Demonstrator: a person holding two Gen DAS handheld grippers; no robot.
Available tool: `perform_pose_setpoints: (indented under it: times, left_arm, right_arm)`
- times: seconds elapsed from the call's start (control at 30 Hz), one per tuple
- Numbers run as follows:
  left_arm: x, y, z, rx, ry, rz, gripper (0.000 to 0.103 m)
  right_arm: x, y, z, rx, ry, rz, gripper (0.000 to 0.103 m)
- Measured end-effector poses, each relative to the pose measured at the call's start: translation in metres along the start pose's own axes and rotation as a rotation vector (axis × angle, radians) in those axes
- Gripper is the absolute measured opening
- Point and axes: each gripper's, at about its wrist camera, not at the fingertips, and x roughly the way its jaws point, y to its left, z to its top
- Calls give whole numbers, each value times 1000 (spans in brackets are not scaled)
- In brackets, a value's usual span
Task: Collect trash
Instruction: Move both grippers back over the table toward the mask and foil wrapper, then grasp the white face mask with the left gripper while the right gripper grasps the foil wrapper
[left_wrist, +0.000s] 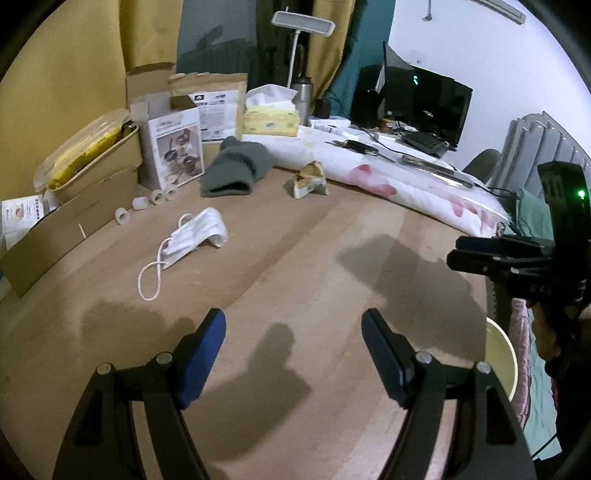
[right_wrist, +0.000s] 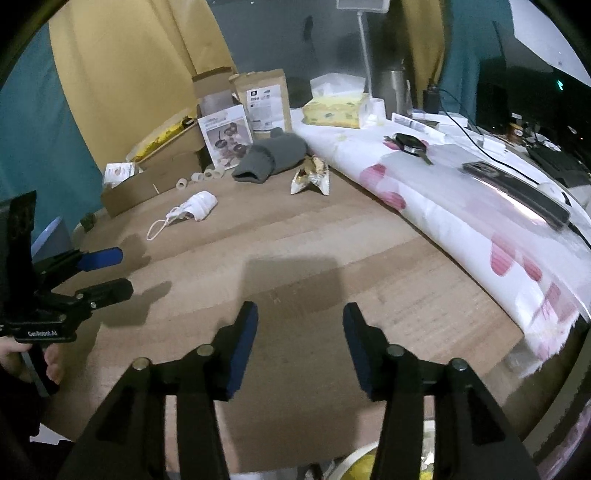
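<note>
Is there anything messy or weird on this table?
Yes. A crumpled snack wrapper lies on the bare wooden table near the grey sock. A white face mask is bunched up, its ear loop trailing loose. Little white rings sit scattered by the cardboard box.

My table (left_wrist: 295, 258) is matt, grained wood. On it lie a white cloth mask (left_wrist: 195, 234), a crumpled glossy foil wrapper (left_wrist: 308, 181) and a soft knitted grey hat (left_wrist: 236, 170). Far left stand dull cardboard boxes (left_wrist: 74, 225). My fingers (left_wrist: 201, 354) carry smooth blue plastic pads.
</note>
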Motion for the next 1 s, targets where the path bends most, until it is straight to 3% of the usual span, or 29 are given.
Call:
perform_pose_setpoints:
  times: [0.57,0.87,1.0]
  left_arm:
    - [18,60,24,-56,-19,124,76]
    - [48,74,55,-47,-37,121,76]
    - [68,78,63,-41,-8,123,76]
  right_arm:
    - [50,2,69,-73,11,-4,52]
    - [99,-2,108,-78,46,-23,52]
    - [124,-3,126,-84,57,-35,52]
